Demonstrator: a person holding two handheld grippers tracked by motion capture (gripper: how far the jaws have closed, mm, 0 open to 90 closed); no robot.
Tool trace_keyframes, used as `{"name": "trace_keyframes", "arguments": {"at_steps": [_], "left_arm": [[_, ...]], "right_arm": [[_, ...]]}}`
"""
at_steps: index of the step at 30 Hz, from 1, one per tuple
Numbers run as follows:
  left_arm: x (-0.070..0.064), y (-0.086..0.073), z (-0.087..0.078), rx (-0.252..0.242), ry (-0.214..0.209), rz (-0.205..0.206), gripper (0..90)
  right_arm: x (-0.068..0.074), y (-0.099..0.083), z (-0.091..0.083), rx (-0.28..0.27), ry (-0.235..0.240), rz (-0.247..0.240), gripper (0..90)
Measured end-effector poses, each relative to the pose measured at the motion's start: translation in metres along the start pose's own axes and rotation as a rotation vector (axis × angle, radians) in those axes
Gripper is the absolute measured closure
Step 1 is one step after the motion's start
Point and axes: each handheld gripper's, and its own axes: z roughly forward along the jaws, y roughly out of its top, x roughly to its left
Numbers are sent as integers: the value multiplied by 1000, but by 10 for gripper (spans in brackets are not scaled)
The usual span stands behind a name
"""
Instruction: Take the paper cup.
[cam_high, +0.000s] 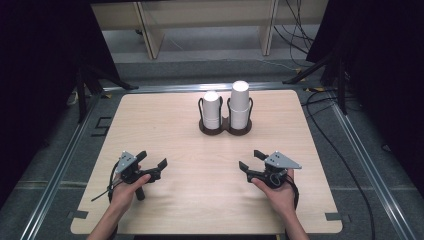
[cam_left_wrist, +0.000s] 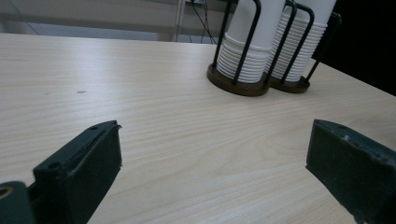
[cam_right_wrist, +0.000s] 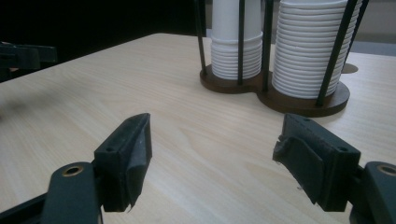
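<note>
Two hand-held grippers, left (cam_high: 152, 161) and right (cam_high: 251, 160), jaws apart, low on table (cam_high: 170, 125); cup holder (cam_high: 225, 126) well beyond, between them.

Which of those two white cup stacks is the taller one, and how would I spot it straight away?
Look to the far middle of the wooden table, where a dark double holder with thin wire uprights carries two stacks of white paper cups. The taller stack sits in the right-hand ring, on the side of the right gripper. It rises clearly above its neighbour, the shorter stack.
</note>
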Motion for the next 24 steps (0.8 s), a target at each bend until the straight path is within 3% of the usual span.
{"name": "trace_keyframes", "arguments": {"at_steps": [3, 4, 5, 6, 9, 10, 11, 12, 14, 15, 17, 21, 22, 24], "left_arm": [[-2, 2, 6, 8, -12, 1, 40], [-3, 2, 9, 8, -14, 2, 52], [-4, 3, 13, 11, -10, 4, 77], [-4, 5, 22, 10, -5, -12, 117], [-5, 9, 33, 11, 3, -18, 141], [-6, 11, 38, 13, 8, -4, 141], [-7, 14, 42, 5, 0, 10, 142], [-10, 21, 50, 10, -6, 38, 144], [-12, 25, 52, 25, -12, 55, 146], [-13, 28, 57, 12, -37, 77, 146], [-16, 37, 69, 41, -48, 138, 148], [-19, 43, 82, 56, -71, 137, 149], [-19, 45, 87, 56, -74, 144, 148], [-21, 48, 96, 67, -77, 175, 148]], "right_arm": [[-1, 1, 2, -1, -7, -12, 267], [-1, 1, 4, 5, 12, -8, 268], [-1, 3, 5, -8, 0, -18, 269], [-1, 7, 5, 7, 17, -2, 275], [0, 17, 9, 2, 3, -22, 275], [0, 17, 9, 2, 3, -22, 275], [-1, 21, 11, 1, -3, -53, 274], [0, 28, 13, -6, -7, -48, 274], [2, 34, 18, -21, -2, -34, 274], [2, 34, 18, -21, -2, -34, 274], [4, 43, 23, -23, -3, -41, 275], [3, 51, 28, -30, -9, -74, 281], [4, 55, 30, -18, 3, -54, 281], [3, 63, 38, -14, -1, -70, 283]]}}
